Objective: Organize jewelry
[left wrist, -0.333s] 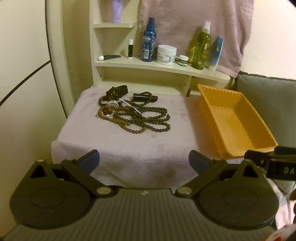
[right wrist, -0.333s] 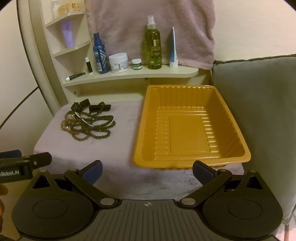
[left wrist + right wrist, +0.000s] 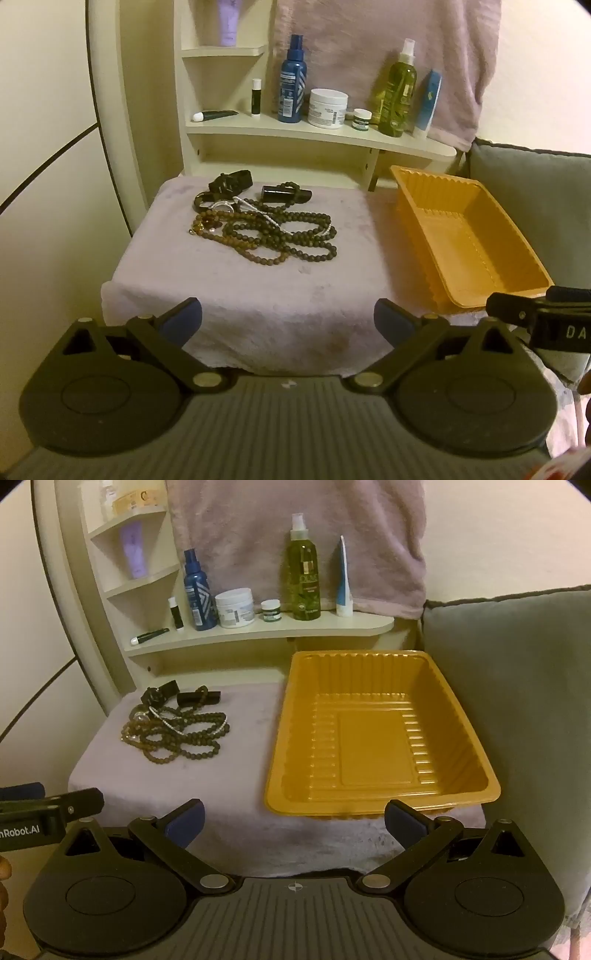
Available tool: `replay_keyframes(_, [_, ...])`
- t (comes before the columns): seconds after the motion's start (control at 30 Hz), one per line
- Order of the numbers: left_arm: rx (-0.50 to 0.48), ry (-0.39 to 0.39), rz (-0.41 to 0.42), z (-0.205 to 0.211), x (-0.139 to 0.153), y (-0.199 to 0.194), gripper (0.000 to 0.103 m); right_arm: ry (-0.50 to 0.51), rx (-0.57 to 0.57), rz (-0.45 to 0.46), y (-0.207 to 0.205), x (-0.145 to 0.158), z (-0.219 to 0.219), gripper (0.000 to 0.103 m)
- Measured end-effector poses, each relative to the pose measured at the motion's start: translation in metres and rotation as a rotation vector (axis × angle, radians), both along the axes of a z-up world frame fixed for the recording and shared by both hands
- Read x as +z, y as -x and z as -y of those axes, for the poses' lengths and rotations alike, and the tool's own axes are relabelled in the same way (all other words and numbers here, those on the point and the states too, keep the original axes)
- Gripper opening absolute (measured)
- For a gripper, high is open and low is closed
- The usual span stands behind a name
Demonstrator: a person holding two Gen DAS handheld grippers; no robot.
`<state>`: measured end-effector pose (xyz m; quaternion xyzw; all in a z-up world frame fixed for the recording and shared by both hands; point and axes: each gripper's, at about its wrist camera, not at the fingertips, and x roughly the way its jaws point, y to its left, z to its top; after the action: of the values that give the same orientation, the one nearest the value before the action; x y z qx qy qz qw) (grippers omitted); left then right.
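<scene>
A tangle of brown bead necklaces (image 3: 273,232) with a thin white chain, black straps and a dark tube lies on the cloth-covered table (image 3: 236,295); it also shows in the right wrist view (image 3: 177,731). An empty orange tray (image 3: 373,731) sits to its right, also in the left wrist view (image 3: 465,236). My left gripper (image 3: 288,319) is open and empty, held before the table's front edge. My right gripper (image 3: 293,821) is open and empty, near the tray's front rim.
A cream shelf (image 3: 317,133) behind the table holds a blue spray bottle (image 3: 291,81), a white jar (image 3: 327,109), a green spray bottle (image 3: 397,96) and small tubes. A pink towel (image 3: 295,535) hangs behind. A grey cushion (image 3: 517,701) stands to the right.
Both views have shifted very slightly; the jewelry and tray have not moved, and both grippers remain open.
</scene>
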<state>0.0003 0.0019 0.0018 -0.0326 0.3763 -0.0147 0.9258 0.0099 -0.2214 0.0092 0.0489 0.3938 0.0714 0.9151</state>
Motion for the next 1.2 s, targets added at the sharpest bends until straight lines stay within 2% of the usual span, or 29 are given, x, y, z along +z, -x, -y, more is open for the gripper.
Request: replay_keyframes(1.2, [-0.012,-0.014,0.016,0.0012,0.0013,0.0023,0.098,-0.024,-0.014,-0.015,0.0015,-0.0071,0.0043,0.103])
